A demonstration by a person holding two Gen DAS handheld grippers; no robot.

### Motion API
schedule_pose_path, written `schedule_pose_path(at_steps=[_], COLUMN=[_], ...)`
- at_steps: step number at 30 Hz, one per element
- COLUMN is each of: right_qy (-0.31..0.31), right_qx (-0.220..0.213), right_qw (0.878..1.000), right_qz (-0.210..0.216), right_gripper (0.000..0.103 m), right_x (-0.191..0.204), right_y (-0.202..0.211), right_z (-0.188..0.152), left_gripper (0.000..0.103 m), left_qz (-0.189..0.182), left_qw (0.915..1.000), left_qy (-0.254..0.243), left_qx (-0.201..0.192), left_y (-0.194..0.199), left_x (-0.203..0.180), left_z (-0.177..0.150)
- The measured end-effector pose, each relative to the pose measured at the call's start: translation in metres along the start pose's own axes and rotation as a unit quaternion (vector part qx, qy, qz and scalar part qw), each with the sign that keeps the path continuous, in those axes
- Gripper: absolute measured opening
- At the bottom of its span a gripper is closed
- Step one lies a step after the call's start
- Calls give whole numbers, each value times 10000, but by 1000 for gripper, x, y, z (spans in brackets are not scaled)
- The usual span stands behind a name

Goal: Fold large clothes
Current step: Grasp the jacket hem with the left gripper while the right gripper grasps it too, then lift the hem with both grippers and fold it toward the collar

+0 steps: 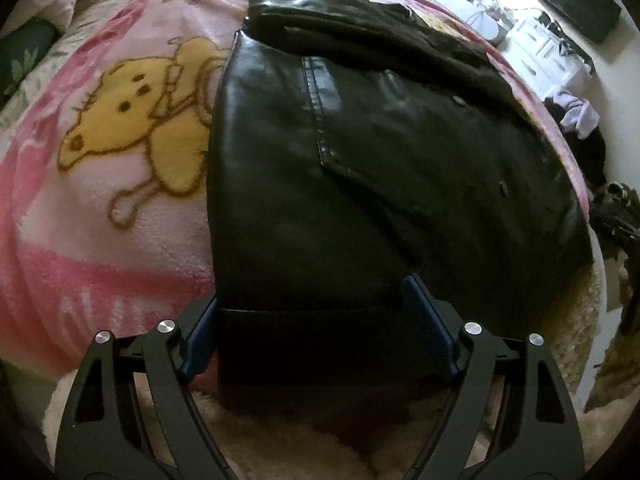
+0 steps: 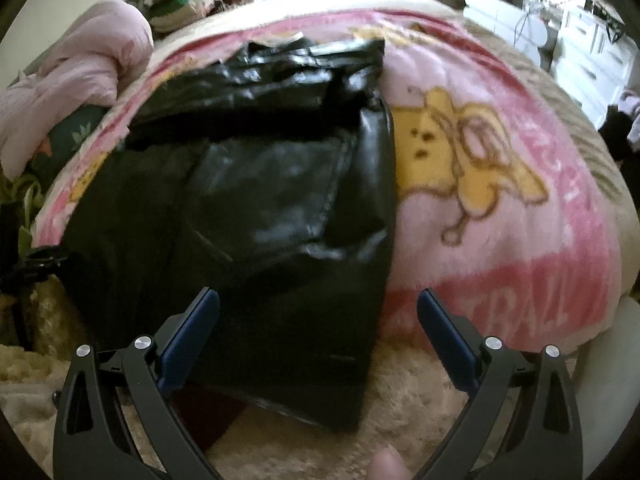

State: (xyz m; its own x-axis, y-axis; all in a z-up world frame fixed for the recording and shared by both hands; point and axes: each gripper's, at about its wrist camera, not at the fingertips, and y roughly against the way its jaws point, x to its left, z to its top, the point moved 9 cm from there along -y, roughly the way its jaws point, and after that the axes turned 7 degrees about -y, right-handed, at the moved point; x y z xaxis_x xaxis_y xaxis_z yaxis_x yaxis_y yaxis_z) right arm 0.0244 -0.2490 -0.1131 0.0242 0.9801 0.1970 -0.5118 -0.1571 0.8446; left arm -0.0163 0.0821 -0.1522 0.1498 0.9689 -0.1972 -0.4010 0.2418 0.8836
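The black leather coat lay flat on the pink blanket of the bed, partly folded, glossy, with a stitched seam and buttons visible. Its hem hung over the bed's edge. The left tool stood wide open around the hem. The right tool was also open, over the coat's lower corner.

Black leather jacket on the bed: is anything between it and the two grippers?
Nothing visible. The black leather jacket lies on the pink fleece blanket, its near hem between the open left gripper and open right gripper.
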Motion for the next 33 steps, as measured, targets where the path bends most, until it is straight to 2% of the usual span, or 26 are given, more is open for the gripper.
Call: schedule_pose_path(at_steps=[4,7,8,10,12,13,14,15,16,19,23,26,33], right_qy=[-7,139,170,221,226,274,257,193,91,95,74,-61,-358], right_qx=[359,535,633,784,788,711,657,586,529,328,-49,-383,-775], right_qw=[9990,9979,9973,9959,9957,9961,9964,9969,9968,9964,9933,9879,9747], right_qz=[252,339,325,396,439,451,461,492,591,776,1149,1499,2066], right_gripper=[98,96,84,68,61,47,27,20,16,13,11,10,10], right_x=[-1,5,6,9,10,11,11,9,8,9,14,14,18], right_y=[-11,-19,-24,-33,-40,-39,-38,-35,-32,-21,1,24,62], right_z=[-15,-23,-28,-33,-38,-38,-37,-34,-33,-30,-26,-22,-6], left_gripper=[75,75,75,71,66,60,54,49,40,26,14,9,6], left_qz=[-22,55,48,71,148,181,228,222,193,137,34,-144,-493], left_qw=[9996,9996,9996,9994,9993,9993,9993,9993,9993,9996,9994,9984,9948], left_qy=[220,181,206,262,278,279,285,301,312,222,206,306,344], left_qx=[177,211,207,198,189,169,110,57,-5,-131,-271,-458,-819], left_y=[-7,-9,-9,-10,-9,-8,-6,-3,0,8,19,34,72], left_x=[9,10,11,10,9,9,10,11,12,12,8,8,0], left_z=[-2,-2,-2,-3,-2,-2,-2,-2,-1,-3,-1,3,19])
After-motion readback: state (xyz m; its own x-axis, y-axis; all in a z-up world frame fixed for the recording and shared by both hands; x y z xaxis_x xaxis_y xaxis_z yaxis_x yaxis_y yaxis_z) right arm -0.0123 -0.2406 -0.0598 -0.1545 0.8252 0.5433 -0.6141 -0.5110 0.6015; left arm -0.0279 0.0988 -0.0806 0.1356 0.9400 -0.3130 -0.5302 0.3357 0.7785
